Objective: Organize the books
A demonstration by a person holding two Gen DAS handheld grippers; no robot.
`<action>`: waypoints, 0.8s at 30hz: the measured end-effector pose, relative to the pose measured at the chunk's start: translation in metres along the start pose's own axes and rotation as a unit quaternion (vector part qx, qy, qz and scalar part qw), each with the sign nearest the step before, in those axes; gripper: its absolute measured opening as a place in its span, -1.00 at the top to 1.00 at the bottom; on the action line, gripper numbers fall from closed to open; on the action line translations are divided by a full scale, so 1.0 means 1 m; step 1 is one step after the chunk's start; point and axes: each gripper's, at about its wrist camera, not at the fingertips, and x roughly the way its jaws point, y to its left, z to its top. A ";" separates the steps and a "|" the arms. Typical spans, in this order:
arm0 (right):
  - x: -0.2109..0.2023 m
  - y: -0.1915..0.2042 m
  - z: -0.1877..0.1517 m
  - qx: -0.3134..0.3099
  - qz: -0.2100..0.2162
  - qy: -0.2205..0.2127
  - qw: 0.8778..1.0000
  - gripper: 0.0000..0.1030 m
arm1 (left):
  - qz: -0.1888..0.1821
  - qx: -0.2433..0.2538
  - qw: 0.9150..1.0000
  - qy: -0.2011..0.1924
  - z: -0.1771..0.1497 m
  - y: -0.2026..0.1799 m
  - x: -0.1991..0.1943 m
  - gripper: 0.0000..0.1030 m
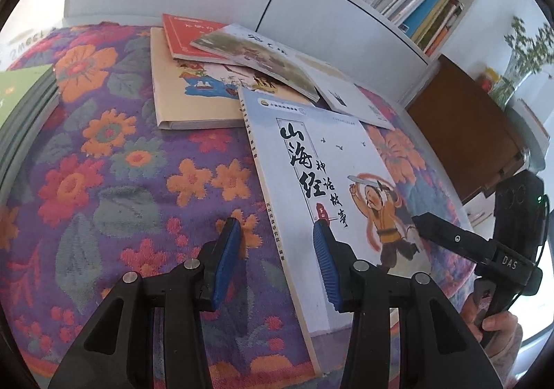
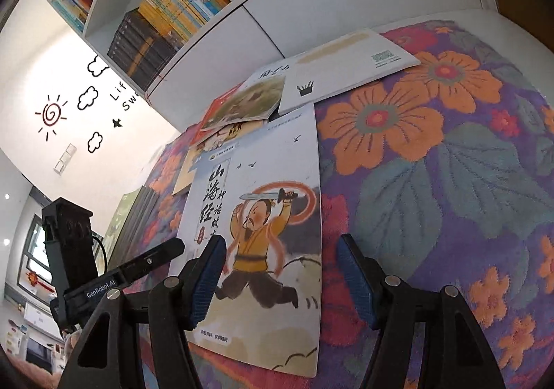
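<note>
Left gripper [image 1: 277, 261] and right gripper [image 2: 282, 280] both released, straddling opposite long edges of the thin pale-blue paperback with the sword-waving figure [image 1: 332, 181], flat on the floral woven cloth [image 1: 114, 181]; risk, probably: sliding or buckling the flimsy cover when clenching.

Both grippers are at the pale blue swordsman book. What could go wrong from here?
1. The pale blue swordsman book lies flat on the soft floral cloth, so the left gripper, straddling its spine, may snag fabric.
2. Its far corner overlaps the tan picture book, so lifting could drag that one along.
</note>
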 end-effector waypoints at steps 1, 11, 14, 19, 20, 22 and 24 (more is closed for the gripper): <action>0.000 0.002 -0.001 -0.004 -0.003 0.000 1.000 -0.26 | 0.003 0.005 1.000 -0.001 0.000 -0.002 0.001 0.20; 0.002 0.013 -0.007 -0.038 -0.005 0.013 0.999 -0.32 | 0.022 0.048 0.999 0.001 -0.006 -0.010 0.005 0.17; 0.003 0.015 -0.008 -0.042 -0.005 0.016 0.999 -0.34 | 0.025 0.062 0.998 0.005 -0.008 -0.015 0.006 0.17; 0.003 0.014 -0.008 -0.037 0.001 0.020 0.999 -0.34 | 0.009 0.058 0.998 0.025 -0.008 -0.017 0.004 0.17; 0.003 0.016 -0.008 -0.037 0.000 0.022 0.999 -0.34 | -0.001 0.054 0.998 0.032 -0.008 -0.017 0.003 0.17; 0.004 0.021 -0.010 -0.041 -0.006 0.029 0.999 -0.34 | -0.002 0.054 0.998 0.041 -0.010 -0.020 0.002 0.17; 0.004 0.028 -0.012 -0.047 -0.024 0.031 0.998 -0.34 | 0.006 0.060 0.997 0.047 -0.012 -0.023 0.000 0.17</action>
